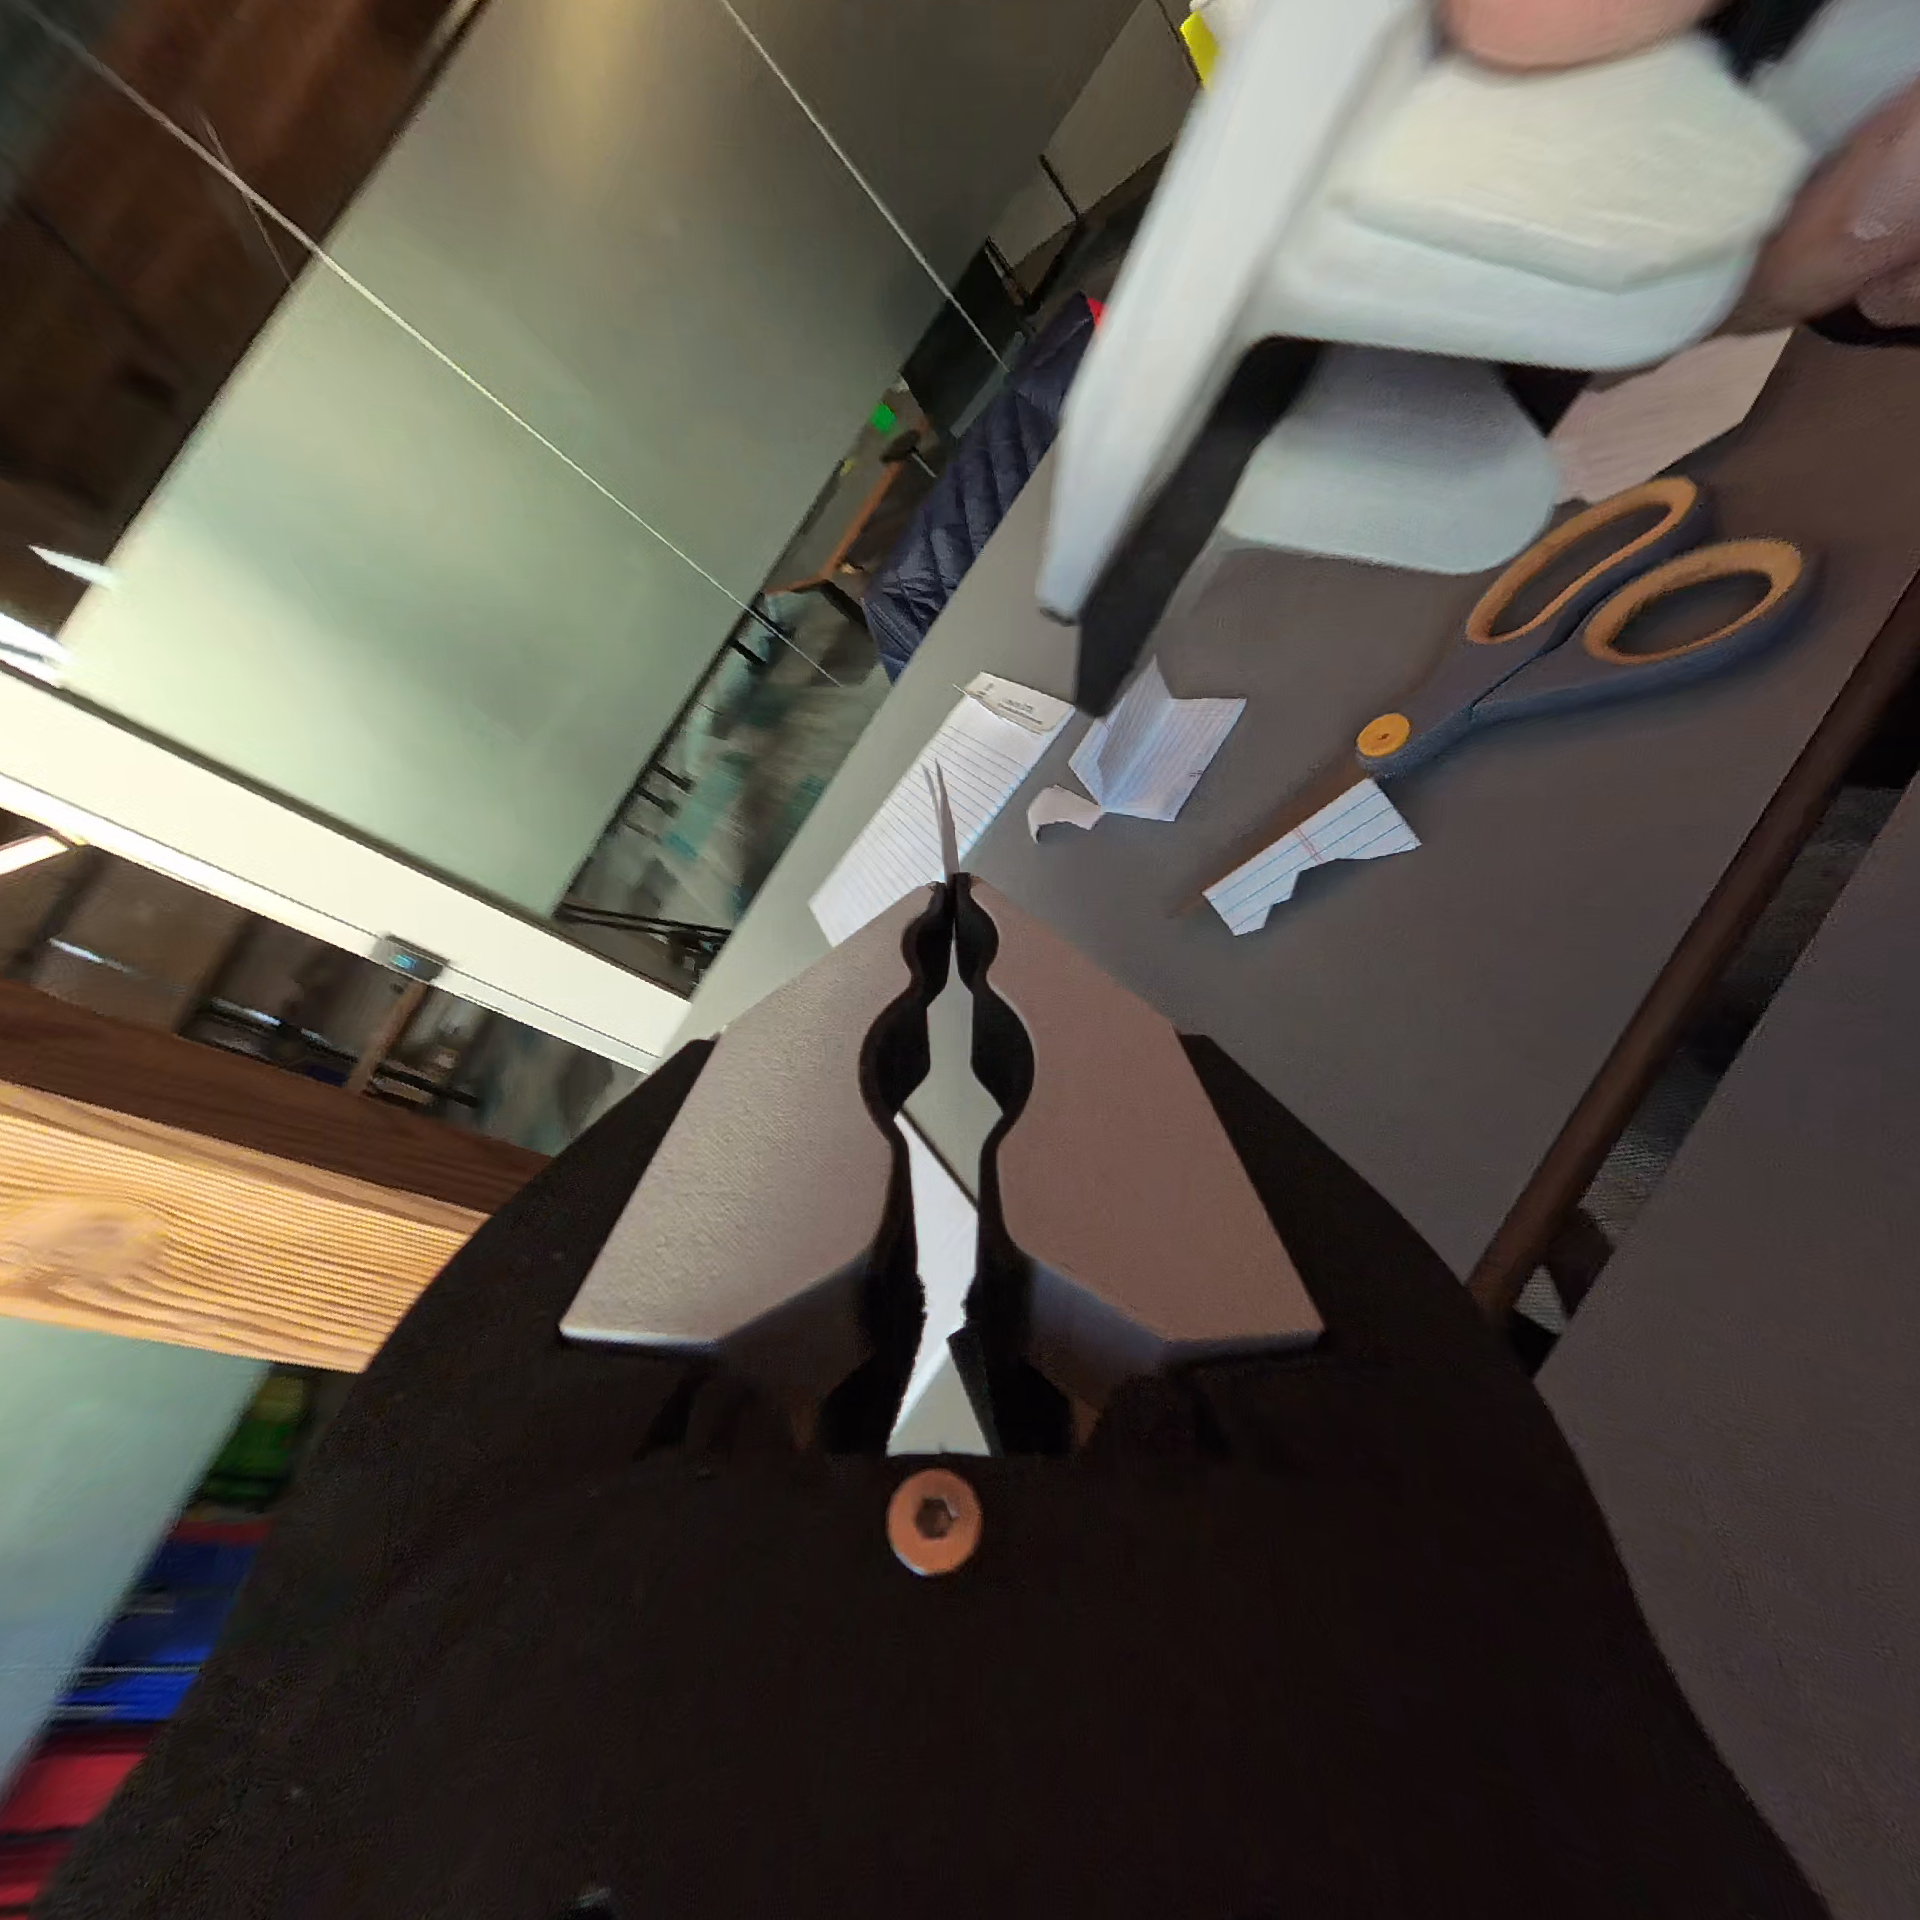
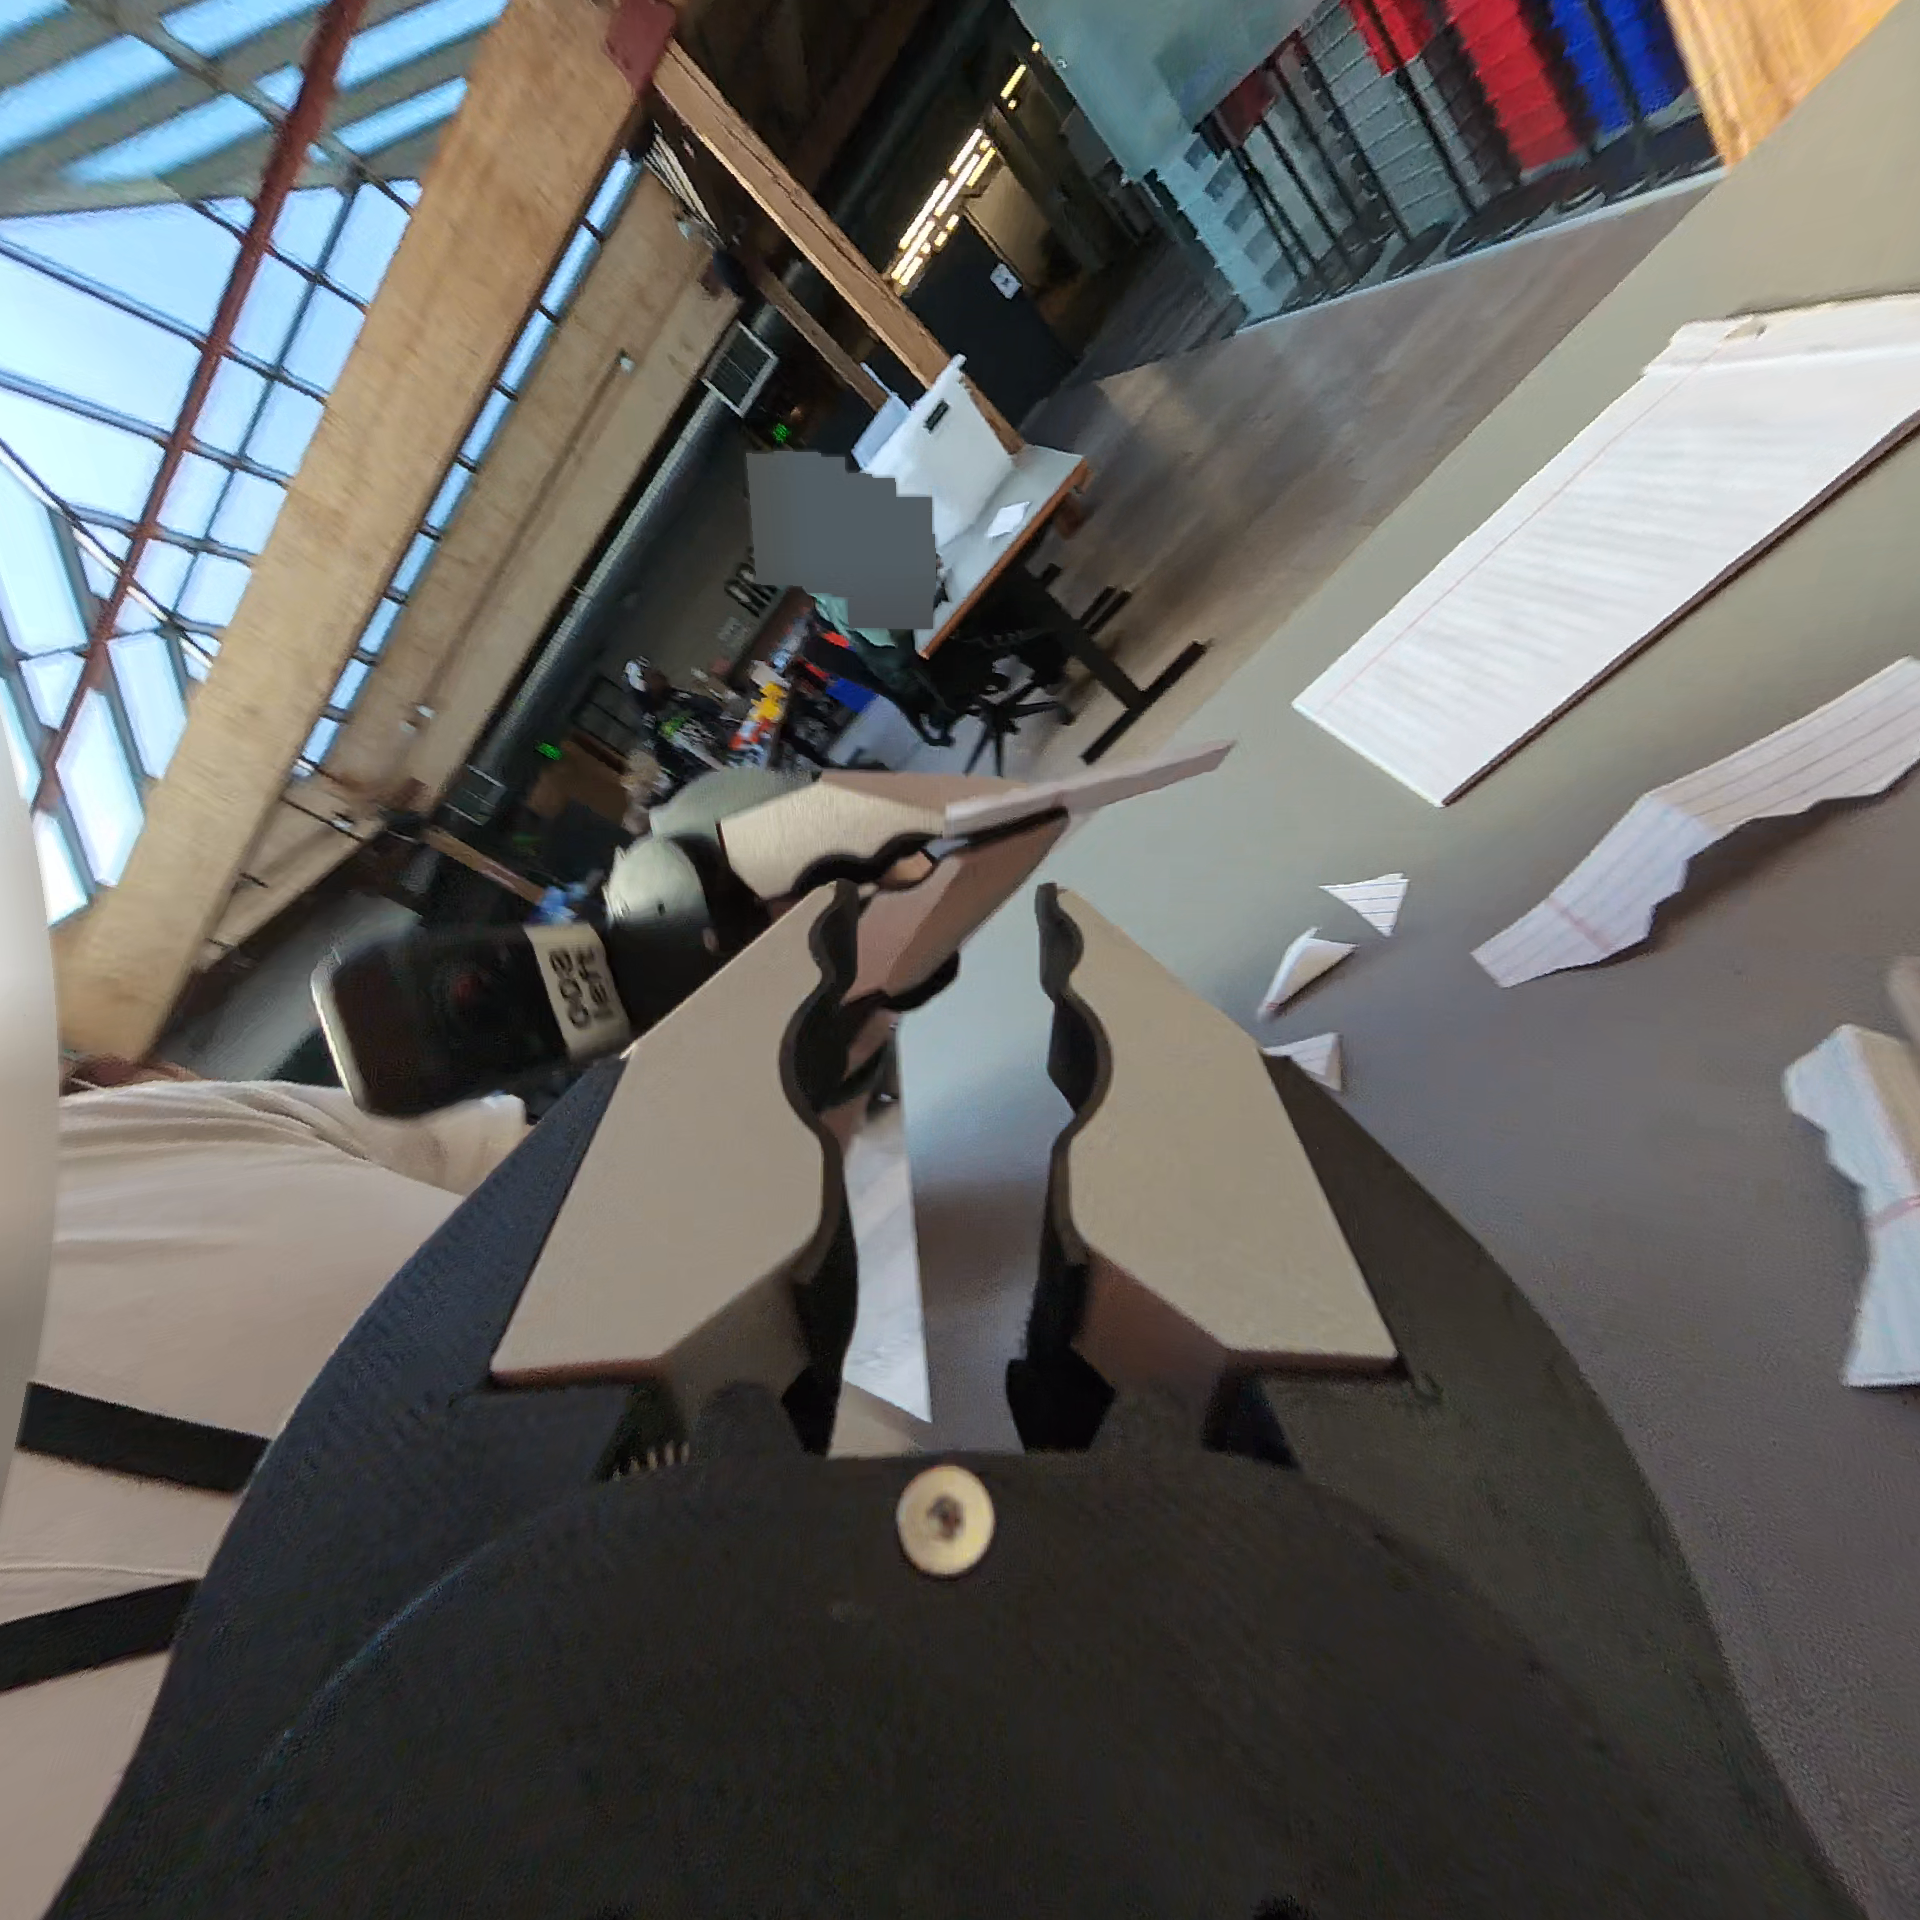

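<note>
Left claw [image 1: 954, 883]: fingers together, clamped on a thin slip of lined paper [image 1: 943, 821] that sticks out past the tips, edge-on; in the right wrist view the same claw [image 2: 935, 831] shows farther off with the slip [image 2: 1091, 784] jutting from it, held in the air above the worktop.
Right claw [image 2: 940, 914]: fingers apart, nothing between them; it hangs just beside the left claw. In the left wrist view it shows blurred at the top [image 1: 1081, 644], held by a hand in a white glove [image 1: 1538, 208].
Worktop [image 1: 1403, 1039]: grey, with a dark wooden edge.
Scissors [image 1: 1558, 644]: one pair, grey handles lined with orange, an orange pivot, lying flat on the worktop; the blade end is touching a paper scrap.
Lined pad [image 2: 1621, 540]: one, white, flat on the worktop, well apart from the claws.
Paper scraps: in the right wrist view one long jagged strip [image 2: 1704, 831], one piece at the right edge [image 2: 1870, 1195], and three small bits [image 2: 1309, 961] lie near each other.
Writing: a white label with print sits on the left claw's camera body [image 2: 587, 1003]; the pad's top bears small print, too blurred to read.
Background: shelves of red and blue bins [image 2: 1507, 73].
</note>
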Tool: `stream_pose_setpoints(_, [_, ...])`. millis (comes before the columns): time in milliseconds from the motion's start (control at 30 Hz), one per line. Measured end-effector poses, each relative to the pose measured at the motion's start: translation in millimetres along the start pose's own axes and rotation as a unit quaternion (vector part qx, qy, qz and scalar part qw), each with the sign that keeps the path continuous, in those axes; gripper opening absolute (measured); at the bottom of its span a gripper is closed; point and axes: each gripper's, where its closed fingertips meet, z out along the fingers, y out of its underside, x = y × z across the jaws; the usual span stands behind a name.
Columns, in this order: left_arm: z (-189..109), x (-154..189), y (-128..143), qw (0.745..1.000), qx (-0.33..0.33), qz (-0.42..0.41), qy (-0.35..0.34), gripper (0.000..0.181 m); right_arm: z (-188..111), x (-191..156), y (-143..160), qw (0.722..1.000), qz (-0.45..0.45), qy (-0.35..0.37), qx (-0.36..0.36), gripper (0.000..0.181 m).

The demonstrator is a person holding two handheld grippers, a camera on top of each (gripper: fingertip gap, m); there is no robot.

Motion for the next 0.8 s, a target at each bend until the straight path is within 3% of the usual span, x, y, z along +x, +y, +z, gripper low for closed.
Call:
stream_pose_setpoints(100, [-1.6,8.8,-9.7,0.990,0.020,0.133,-0.043,0.000,0.1,10.0,-4.4,0.994,0.102,-0.038,0.006,0.035])
stream_pose_setpoints(200, [3.8,21.2,-4.9,0.976,0.014,0.216,-0.036,0.000,3.5,20.0,2.3,0.985,0.163,-0.059,-0.007,0.033])
stream_pose_setpoints(300, [9.5,26.6,2.8,0.974,0.006,0.226,-0.011,0.000,10.0,23.2,18.3,0.976,0.196,-0.083,-0.052,0.024])
stream_pose_setpoints(400, [12.7,29.4,6.3,0.975,0.005,0.221,0.012,0.000,11.8,26.4,17.5,0.972,0.202,-0.108,-0.049,0.000])
stream_pose_setpoints(800, [21.2,30.2,8.9,0.980,0.008,0.192,0.049,0.000,10.6,37.8,14.2,0.964,0.217,-0.148,-0.046,0.000])
